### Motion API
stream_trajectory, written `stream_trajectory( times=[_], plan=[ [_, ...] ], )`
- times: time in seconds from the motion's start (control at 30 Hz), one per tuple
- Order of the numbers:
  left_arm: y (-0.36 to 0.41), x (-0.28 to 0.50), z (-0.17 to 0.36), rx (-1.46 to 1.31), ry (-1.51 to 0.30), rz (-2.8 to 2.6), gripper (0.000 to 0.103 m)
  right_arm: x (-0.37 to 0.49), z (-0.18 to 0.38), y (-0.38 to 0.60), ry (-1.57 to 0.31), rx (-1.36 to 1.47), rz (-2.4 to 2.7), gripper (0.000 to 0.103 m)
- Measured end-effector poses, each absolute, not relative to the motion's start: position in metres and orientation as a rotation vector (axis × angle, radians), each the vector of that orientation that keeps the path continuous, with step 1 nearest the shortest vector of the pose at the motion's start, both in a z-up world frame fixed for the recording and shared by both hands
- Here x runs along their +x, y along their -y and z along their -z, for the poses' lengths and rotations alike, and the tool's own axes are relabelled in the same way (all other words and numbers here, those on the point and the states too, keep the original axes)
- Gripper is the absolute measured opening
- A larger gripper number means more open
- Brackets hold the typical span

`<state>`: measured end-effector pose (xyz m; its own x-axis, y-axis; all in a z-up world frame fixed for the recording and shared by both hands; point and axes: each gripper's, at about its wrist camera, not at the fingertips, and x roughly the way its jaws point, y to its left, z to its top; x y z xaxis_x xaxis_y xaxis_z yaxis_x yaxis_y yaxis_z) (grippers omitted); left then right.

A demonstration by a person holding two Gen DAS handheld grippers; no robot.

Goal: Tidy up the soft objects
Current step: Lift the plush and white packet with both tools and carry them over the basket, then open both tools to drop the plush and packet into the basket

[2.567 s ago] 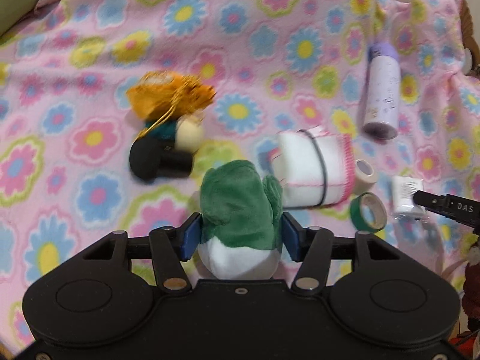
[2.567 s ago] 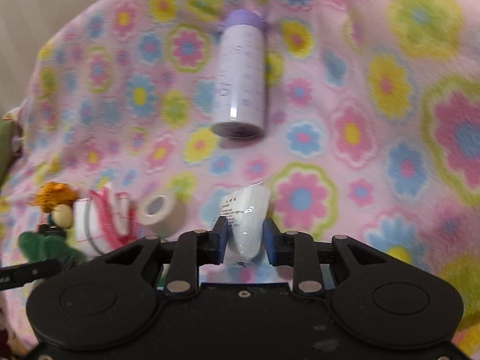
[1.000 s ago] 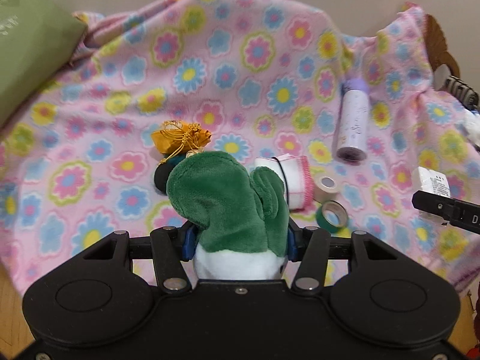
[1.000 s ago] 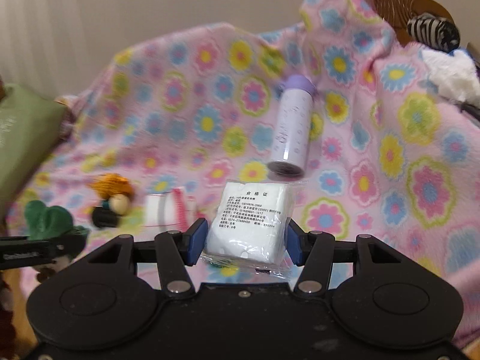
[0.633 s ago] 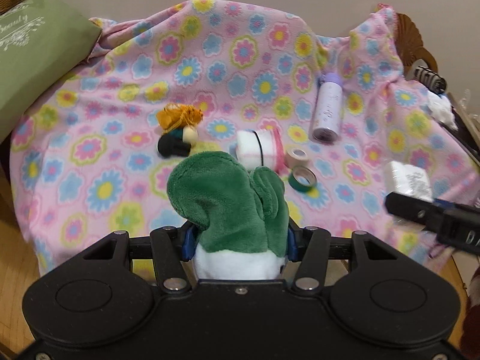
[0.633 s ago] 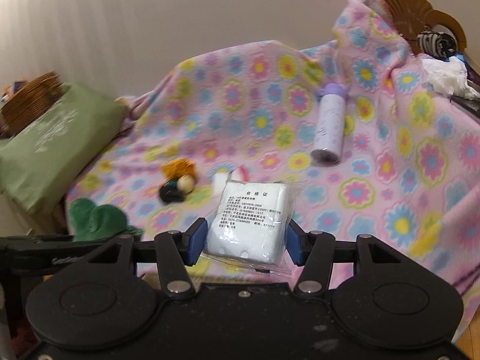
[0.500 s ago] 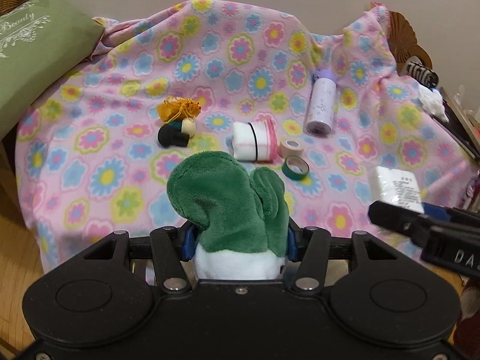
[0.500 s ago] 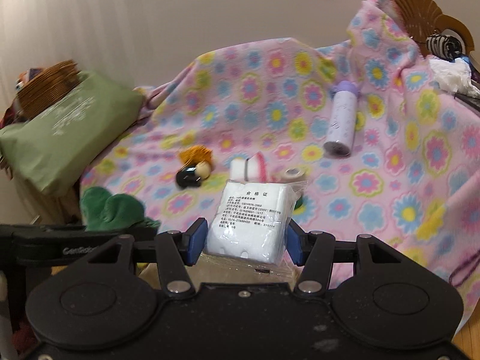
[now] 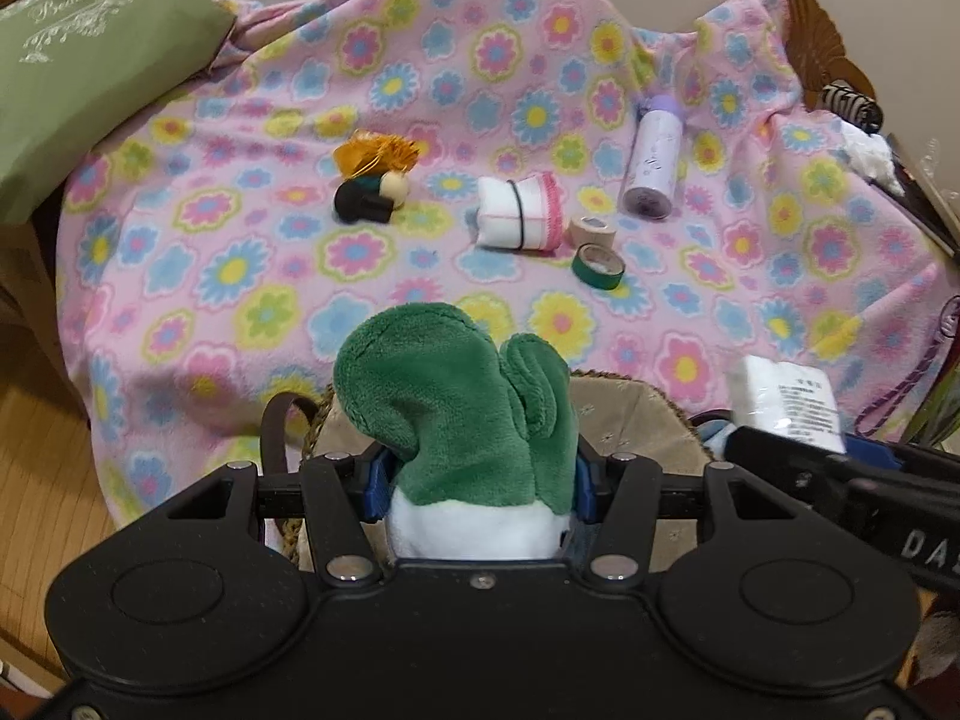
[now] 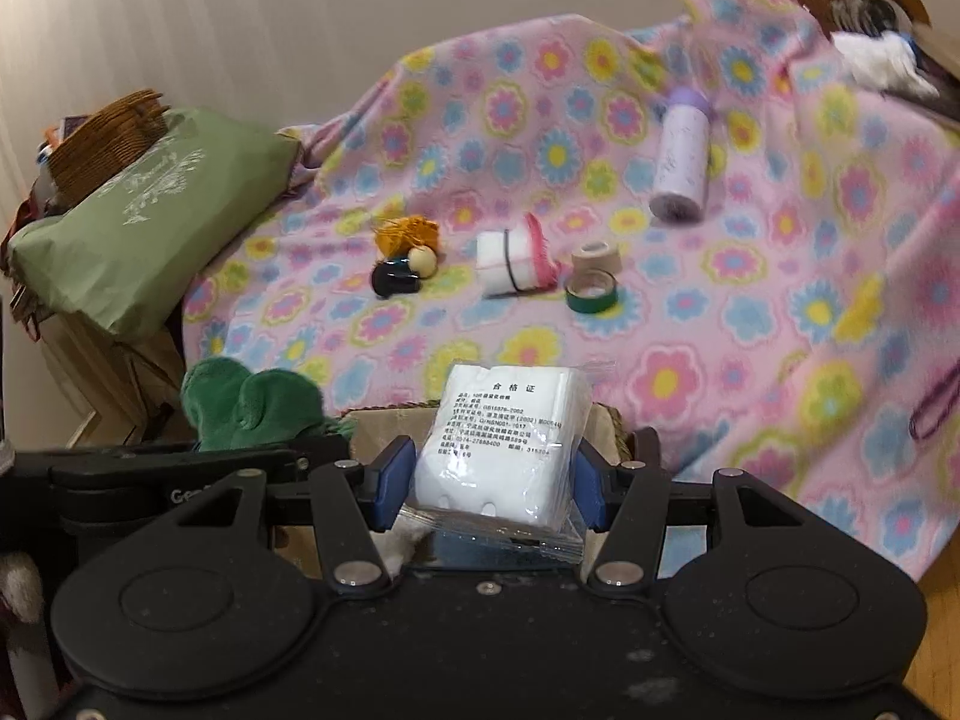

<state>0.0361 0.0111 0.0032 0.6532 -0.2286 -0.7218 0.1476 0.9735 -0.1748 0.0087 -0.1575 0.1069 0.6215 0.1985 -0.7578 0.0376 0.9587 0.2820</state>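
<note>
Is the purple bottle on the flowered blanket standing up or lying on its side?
Lying on its side. The purple bottle rests lengthwise on the flowered blanket, its cap pointing toward the wall and its flat base facing the cameras.

Setting: low furniture under a flowered blanket, against a plain wall.
Pink fleece blanket (image 9: 252, 252) with multicoloured flowers drapes the furniture down to a wood-plank floor (image 9: 36, 516). Cream wall (image 10: 300, 18) behind, faint vertical ribbing. Green printed cushion (image 9: 78, 60) at left edge; brown wicker piece (image 10: 102, 138) behind it. Even indoor light.
</note>
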Motion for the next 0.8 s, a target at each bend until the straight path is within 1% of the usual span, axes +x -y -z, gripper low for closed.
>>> stream_trajectory(
  times=[0.3, 0.8],
  plan=[
    [-0.011, 0.036, 0.014, -0.107, -0.902, 0.212, 0.052, 0.010, -0.101, 0.146, -0.960, 0.239, -0.107, 0.054],
    [-0.012, 0.037, 0.017, -0.103, -0.922, 0.207, 0.052, 0.013, -0.097, 0.145, -1.010, 0.236, -0.131, 0.056]
  ],
)
